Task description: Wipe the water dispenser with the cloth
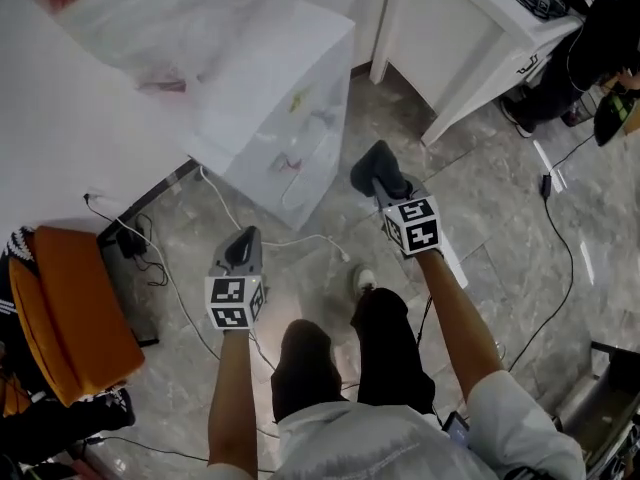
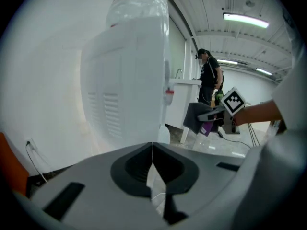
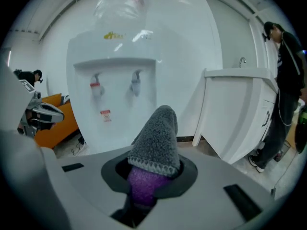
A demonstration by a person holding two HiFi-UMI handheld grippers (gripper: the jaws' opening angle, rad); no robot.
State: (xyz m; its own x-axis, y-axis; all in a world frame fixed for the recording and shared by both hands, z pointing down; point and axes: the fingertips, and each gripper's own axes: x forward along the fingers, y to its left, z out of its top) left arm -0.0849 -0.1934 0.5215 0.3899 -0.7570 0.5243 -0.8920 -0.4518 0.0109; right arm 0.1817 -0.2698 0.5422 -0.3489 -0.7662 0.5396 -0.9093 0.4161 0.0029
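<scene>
The right gripper (image 1: 388, 182) is clamping a grey cloth (image 3: 156, 140) between its jaws. The cloth's purple underside is showing low in the right gripper view, and the fold is sticking up past the jaw tips. The left gripper (image 1: 244, 240) is holding its jaws pressed together with nothing between them. In the head view the white water dispenser (image 1: 285, 98) is standing at twelve o'clock, beyond both grippers, with a clear bottle (image 3: 122, 4) sitting on its top. The cloth is hanging in the air short of the dispenser, near its front. The right gripper view is looking at that front, where a red tap (image 3: 96, 87) and a second tap (image 3: 136, 83) are sitting side by side at about eleven o'clock from the cloth. The left gripper is facing the dispenser's side panel. A white counter (image 1: 455, 28) is standing at two o'clock in the head view, and a person in dark clothes (image 3: 283, 80) is standing beside it. An orange object (image 1: 70, 308) is lying at eight o'clock. A white cable (image 1: 300, 240) is running over the grey floor (image 1: 500, 198) between the dispenser and the left gripper.
</scene>
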